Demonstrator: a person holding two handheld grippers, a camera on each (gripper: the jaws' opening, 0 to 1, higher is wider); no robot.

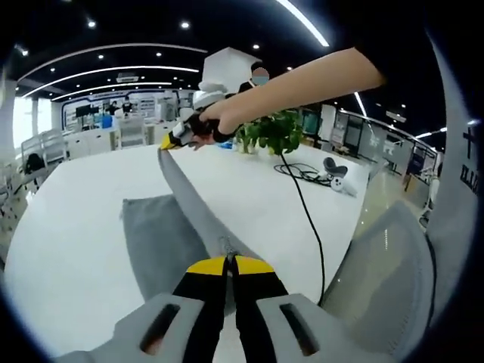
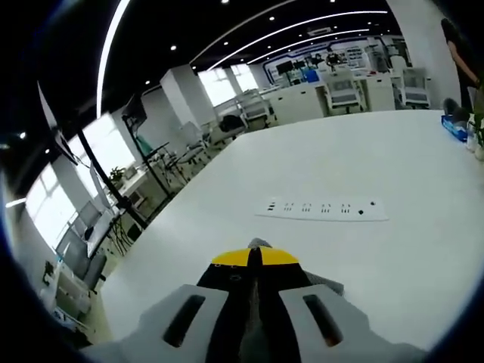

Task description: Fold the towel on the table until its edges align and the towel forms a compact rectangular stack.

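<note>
In the left gripper view, the left gripper (image 1: 227, 264) had its yellow-tipped jaws pressed together on an edge of the grey towel (image 1: 162, 238). From that pinch the towel ran as a taut raised band away across the white desk (image 1: 68, 227) to the right gripper (image 1: 169, 141), held in a person's hand (image 1: 215, 121) at the far end, which also gripped the cloth at its yellow tips. Below the stretched edge, the rest of the towel hung down and lay spread on the desk to the left of the band. A black cable (image 1: 311, 219) trailed over the desk on the right, near a potted green plant (image 1: 271, 132) standing behind the hand, and a grey chair back (image 1: 382, 272) showed at the desk's near right edge.

In the right gripper view, the right gripper (image 2: 255, 259) had its jaws closed on a small tuft of grey towel (image 2: 259, 243) showing just past the tips. Farther out on the desk (image 2: 393, 249) lay a white power strip (image 2: 324, 209), well apart from the gripper.
</note>
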